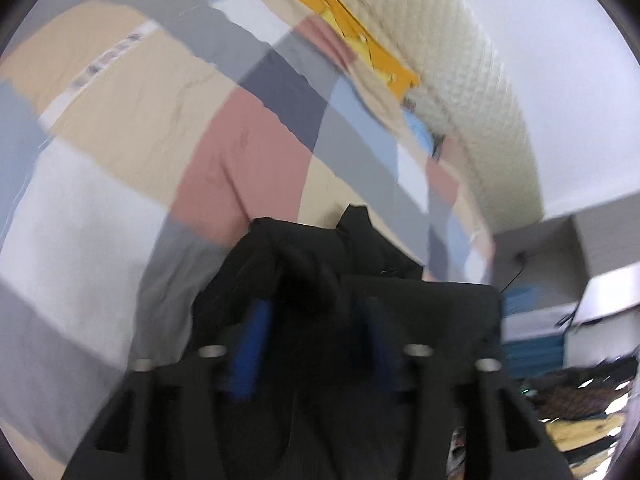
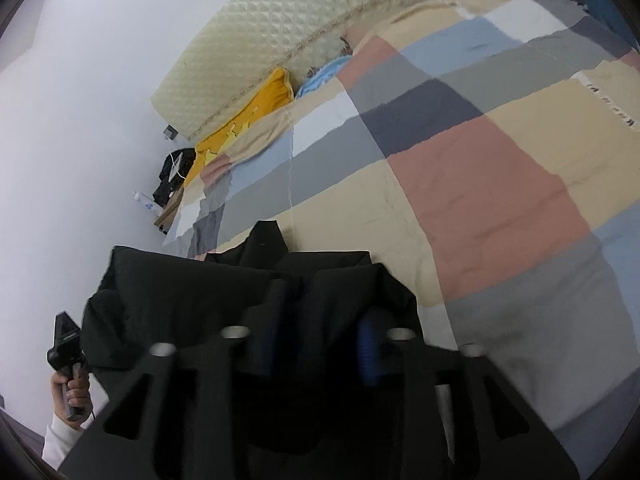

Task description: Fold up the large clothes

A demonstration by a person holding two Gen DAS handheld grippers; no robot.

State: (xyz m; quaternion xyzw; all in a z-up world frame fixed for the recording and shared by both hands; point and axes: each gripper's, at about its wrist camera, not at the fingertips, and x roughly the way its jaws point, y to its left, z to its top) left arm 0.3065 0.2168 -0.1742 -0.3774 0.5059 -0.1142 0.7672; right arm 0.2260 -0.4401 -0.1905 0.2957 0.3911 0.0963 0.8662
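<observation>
I hold the garment (image 2: 200,300) pinched in both closed claws, left claw (image 1: 312,320) and right claw (image 2: 324,340), above the bed (image 2: 480,184). Risk: bunched fabric slips out unevenly, skewing the fold.

We hold the right gripper (image 2: 320,344) clamped on a bunched black garment (image 2: 192,300), whose cloth spreads leftward to the left gripper (image 2: 64,340), gripped by our left hand (image 2: 72,392) at the lower left edge. Beyond the garment lies a bed under a patchwork quilt (image 2: 472,184) of pink, beige, grey, blue and white blocks. A cream quilted headboard (image 2: 320,24) stands against the white wall (image 2: 88,100), with a yellow cloth (image 2: 256,108) along its base.
</observation>
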